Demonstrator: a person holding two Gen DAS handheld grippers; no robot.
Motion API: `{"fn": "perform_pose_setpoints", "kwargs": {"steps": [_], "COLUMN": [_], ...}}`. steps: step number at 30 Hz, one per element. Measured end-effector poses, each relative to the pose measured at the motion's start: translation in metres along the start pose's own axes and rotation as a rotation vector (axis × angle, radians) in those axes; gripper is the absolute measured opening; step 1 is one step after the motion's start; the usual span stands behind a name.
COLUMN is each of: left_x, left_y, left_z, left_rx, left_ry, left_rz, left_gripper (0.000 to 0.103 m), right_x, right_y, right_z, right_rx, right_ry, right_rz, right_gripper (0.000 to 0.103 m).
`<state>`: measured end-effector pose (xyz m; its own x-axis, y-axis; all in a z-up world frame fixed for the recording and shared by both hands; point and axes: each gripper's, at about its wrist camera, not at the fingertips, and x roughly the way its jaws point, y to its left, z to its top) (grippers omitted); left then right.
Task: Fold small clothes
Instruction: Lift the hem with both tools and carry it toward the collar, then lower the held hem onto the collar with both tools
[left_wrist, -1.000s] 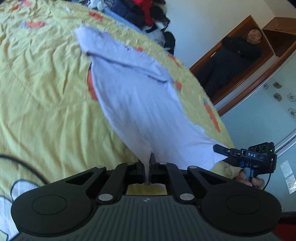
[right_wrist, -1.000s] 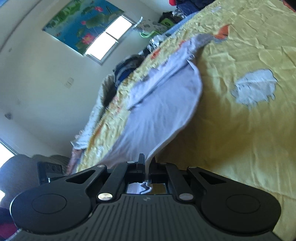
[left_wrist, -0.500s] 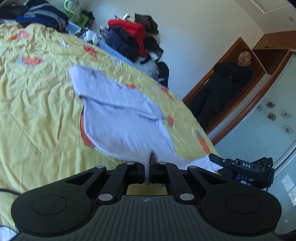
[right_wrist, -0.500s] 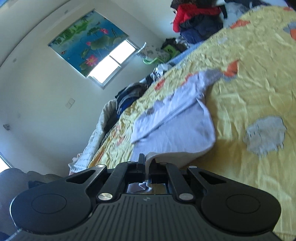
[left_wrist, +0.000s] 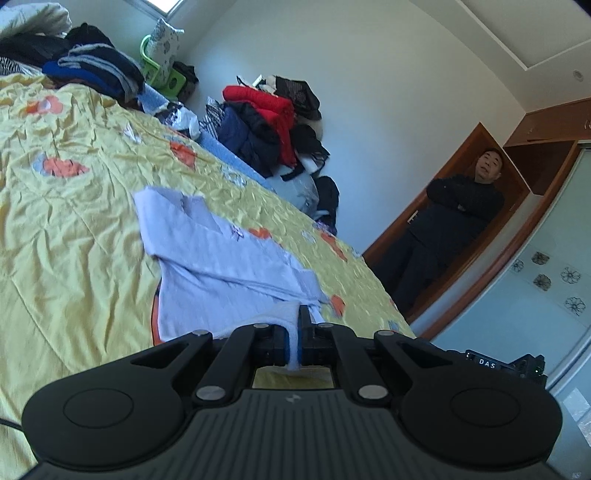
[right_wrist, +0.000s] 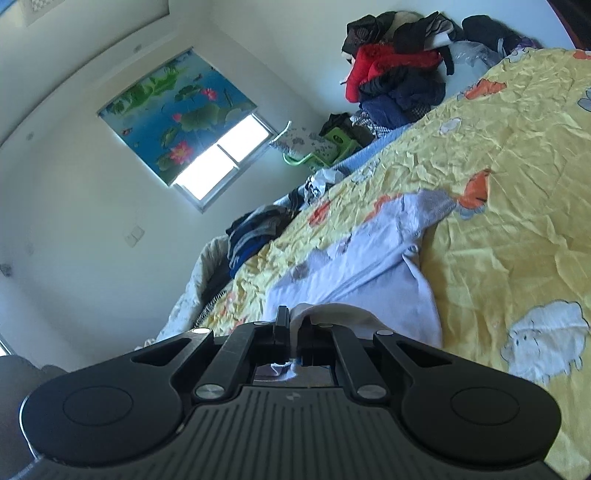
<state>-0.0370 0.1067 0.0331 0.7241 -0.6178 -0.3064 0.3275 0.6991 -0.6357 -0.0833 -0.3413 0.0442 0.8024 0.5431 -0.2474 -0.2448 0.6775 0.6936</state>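
A small pale lilac garment (left_wrist: 221, 266) lies on the yellow bedspread (left_wrist: 66, 236), its far part flat with a sleeve spread away from me. My left gripper (left_wrist: 297, 321) is shut on the near hem, which curls up off the bed between its pads. In the right wrist view the same garment (right_wrist: 369, 266) stretches away, and my right gripper (right_wrist: 291, 325) is shut on another part of the near hem, lifted and rolled over the fingers. The right gripper's body (left_wrist: 506, 365) shows at the left view's lower right edge.
Piles of dark and red clothes (left_wrist: 273, 125) sit at the bed's far end by the wall. More folded dark clothes (left_wrist: 96, 70) and a green stool (left_wrist: 162, 74) are at the far left. A person in black (left_wrist: 443, 229) stands in the wooden doorway. A window (right_wrist: 221, 162) lights the room.
Both grippers have risen and tipped up towards level, lifting the near hem. The hanging cloth has gone from a long stretched sheet to a short curl over the far part of the garment.
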Motion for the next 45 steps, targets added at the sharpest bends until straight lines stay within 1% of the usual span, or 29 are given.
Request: {"fn": "perform_pose_setpoints", "kwargs": {"steps": [3,6,10,17,21,25,29,31,34,38,45], "left_x": [0.003,0.006,0.010,0.019,0.032,0.047,0.061,0.067,0.072,0.081,0.099], "left_y": [0.001,0.001,-0.001,-0.005,-0.006,-0.013,-0.021,-0.024,-0.027,-0.029,-0.021], "left_z": [0.005,0.009,0.013,0.019,0.025,0.028,0.028,0.030,0.038,0.048,0.065], "left_rx": [-0.016,-0.002,0.011,0.054,0.061,0.117,0.185,0.205,0.214,0.221,0.220], "left_ry": [-0.019,-0.047,-0.067,-0.071,-0.052,-0.051,-0.051,-0.058,-0.076,-0.094,-0.106], "left_rz": [0.008,0.043,0.058,0.096,0.144,0.228,0.296,0.319,0.326,0.339,0.366], "left_gripper": [0.003,0.003,0.003,0.003,0.003,0.003,0.003,0.003,0.003,0.003,0.003], "right_x": [0.005,0.010,0.016,0.028,0.037,0.051,0.066,0.072,0.081,0.092,0.114], "right_y": [0.004,0.006,0.009,0.006,0.001,0.003,0.013,0.017,0.019,0.016,0.017], "right_z": [0.006,0.014,0.019,0.020,0.022,0.019,0.014,0.013,0.018,0.028,0.043], "right_rx": [-0.018,-0.019,-0.040,-0.034,-0.010,-0.060,-0.176,-0.224,-0.247,-0.244,-0.258], "right_ry": [-0.021,-0.049,-0.084,-0.104,-0.115,-0.136,-0.144,-0.148,-0.154,-0.165,-0.174], "right_rz": [-0.015,-0.015,-0.038,-0.051,-0.065,-0.147,-0.253,-0.281,-0.289,-0.289,-0.292], "right_gripper": [0.006,0.006,0.006,0.006,0.006,0.006,0.006,0.006,0.006,0.006,0.006]}}
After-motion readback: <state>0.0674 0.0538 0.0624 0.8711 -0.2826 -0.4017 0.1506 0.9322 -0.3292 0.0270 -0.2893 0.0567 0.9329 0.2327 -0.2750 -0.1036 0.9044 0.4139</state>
